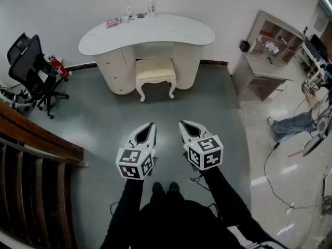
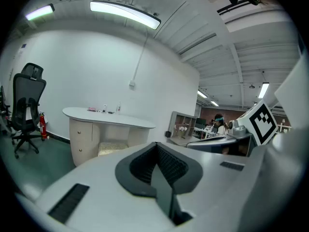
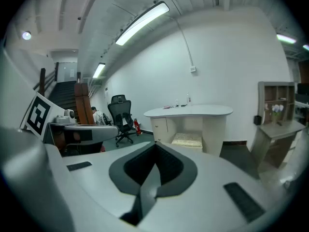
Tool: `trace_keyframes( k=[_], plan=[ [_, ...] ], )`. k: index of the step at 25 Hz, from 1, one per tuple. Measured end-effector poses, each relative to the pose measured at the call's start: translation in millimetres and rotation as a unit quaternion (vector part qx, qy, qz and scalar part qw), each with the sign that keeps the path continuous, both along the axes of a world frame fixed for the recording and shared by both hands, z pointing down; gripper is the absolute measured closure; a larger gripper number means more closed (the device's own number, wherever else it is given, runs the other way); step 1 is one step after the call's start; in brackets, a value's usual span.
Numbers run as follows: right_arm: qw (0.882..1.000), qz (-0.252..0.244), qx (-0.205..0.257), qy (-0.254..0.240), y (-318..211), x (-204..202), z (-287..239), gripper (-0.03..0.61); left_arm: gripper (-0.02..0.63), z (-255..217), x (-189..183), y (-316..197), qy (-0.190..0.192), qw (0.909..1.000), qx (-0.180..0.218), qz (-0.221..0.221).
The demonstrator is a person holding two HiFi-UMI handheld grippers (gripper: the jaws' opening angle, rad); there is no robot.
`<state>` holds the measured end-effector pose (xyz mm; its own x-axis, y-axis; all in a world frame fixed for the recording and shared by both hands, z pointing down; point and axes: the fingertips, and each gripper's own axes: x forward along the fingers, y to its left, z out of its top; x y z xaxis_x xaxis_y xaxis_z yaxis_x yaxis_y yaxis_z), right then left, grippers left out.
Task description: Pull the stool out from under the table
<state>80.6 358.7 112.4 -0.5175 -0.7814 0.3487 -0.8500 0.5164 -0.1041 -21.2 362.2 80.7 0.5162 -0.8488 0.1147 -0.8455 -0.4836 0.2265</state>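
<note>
We hold the left gripper (image 1: 151, 125) and the right gripper (image 1: 182, 123) side by side just ahead of our feet, both with jaws pressed together on nothing. Well beyond them at twelve o'clock, the stool (image 1: 155, 70) stands partly tucked under the white table (image 1: 171, 32), between its two pedestals. An office chair (image 1: 31, 66) sits at ten o'clock.

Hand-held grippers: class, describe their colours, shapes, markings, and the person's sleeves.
The left hand-held gripper and right hand-held gripper are pale grey, tapering to points, with dark ribbed inner pads. Each carries a cube of black-and-white square markers. Sleeves are black.
</note>
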Motion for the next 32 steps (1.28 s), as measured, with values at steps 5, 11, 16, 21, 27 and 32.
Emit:
trace_keyframes(
  k=[5,11,16,21,27,32],
  plan=[
    [1.000,-0.002,0.000,0.001,-1.8,0.7,-0.9,0.574,0.606,0.4,-1.2,-2.1,0.000,1.0000,-0.004,-0.003],
    [1.000,-0.006,-0.008,0.002,-0.8,1.7,3.9,0.574,0.606,7.4,-0.6,-0.9,-0.003,0.9999,-0.015,-0.002],
    [1.000,-0.002,-0.022,-0.019,0.4,10.9,18.3,0.574,0.606,20.5,-2.4,-2.9,-0.005,0.9996,-0.024,-0.014],
    [0.999,0.021,-0.040,-0.010,-4.6,33.0,32.1,0.574,0.606,23.3,-8.4,-13.7,-0.017,0.9989,-0.031,-0.030],
    [0.999,0.042,-0.032,-0.012,-14.0,63.6,26.4,0.574,0.604,17.0,-7.2,-28.8,-0.028,0.9982,-0.027,-0.047],
    [0.998,0.053,-0.024,-0.013,-28.3,74.5,19.7,0.574,0.604,13.9,-10.7,-46.9,-0.035,0.9976,-0.028,-0.053]
  ],
)
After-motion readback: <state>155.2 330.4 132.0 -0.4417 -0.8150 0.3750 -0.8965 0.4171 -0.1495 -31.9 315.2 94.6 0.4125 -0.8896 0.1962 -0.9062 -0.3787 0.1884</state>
